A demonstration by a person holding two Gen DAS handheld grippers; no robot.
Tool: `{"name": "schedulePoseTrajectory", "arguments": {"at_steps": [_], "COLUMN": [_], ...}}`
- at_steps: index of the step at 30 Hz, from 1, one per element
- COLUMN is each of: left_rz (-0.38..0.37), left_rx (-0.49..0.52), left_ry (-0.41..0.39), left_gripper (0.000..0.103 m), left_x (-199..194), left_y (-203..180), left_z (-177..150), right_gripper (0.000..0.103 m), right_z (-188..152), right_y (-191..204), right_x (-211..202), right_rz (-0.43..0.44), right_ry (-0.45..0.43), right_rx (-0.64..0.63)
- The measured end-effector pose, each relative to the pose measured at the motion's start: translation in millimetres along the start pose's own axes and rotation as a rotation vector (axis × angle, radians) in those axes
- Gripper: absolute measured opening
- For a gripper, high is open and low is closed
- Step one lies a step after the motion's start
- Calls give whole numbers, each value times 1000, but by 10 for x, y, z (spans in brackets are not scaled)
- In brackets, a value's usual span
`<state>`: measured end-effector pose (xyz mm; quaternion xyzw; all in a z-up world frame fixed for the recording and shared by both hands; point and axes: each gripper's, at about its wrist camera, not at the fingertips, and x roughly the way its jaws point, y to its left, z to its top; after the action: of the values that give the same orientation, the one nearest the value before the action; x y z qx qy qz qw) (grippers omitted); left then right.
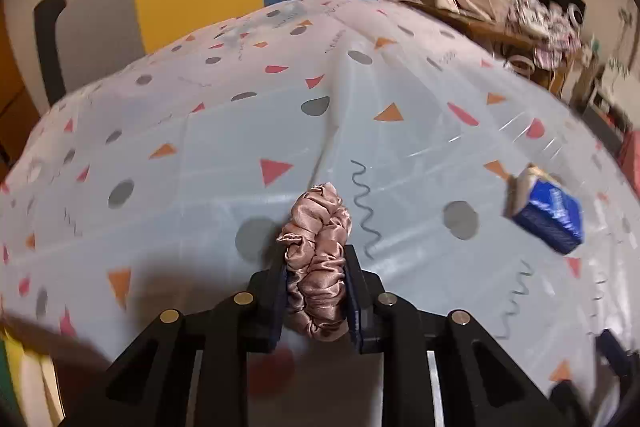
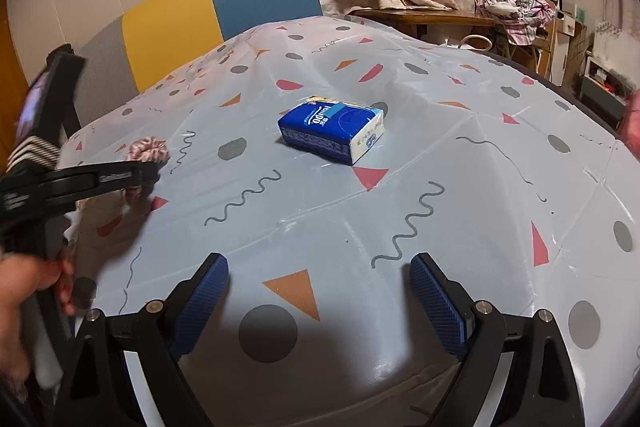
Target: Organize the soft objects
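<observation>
On the patterned surface the blue tissue pack is lying mid-way, light and squashy; I'm judging its long sides best. My right tool is hovering wide, empty. My left tool is pinching the slippery satin scrunchie.

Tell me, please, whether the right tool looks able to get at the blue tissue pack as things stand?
Probably yes. The right tool stands open and empty, and only bare tablecloth lies between it and the tissue pack; the left tool, shut on the scrunchie, sits off to the side.
</observation>
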<state>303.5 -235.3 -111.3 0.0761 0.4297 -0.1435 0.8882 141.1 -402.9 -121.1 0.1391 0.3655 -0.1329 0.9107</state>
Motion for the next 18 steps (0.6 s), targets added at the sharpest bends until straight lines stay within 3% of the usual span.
{"name": "schedulePoseTrajectory", "arguments": {"at_steps": [4,10,13,18], "left_rz": [-56,-102,-123,-140], "left_rx": [-83,-111,-144,-150], "left_ry": [8,10,-5,-24], "left_gripper": [24,24,24,24], "left_x": [-180,-345,-380,-389], "left_y": [26,-24,33,46], "left_z": [-206,-601,-632,-700], "right_gripper": [93,93,95,95], "right_z": [-2,-3,22,249], "right_y": [0,1,2,81], "right_x": [-3,-3,12,52], "right_rz": [1,0,5,104], "right_ry": [-1,2,24,64], "right_rx": [2,4,3,-103]}}
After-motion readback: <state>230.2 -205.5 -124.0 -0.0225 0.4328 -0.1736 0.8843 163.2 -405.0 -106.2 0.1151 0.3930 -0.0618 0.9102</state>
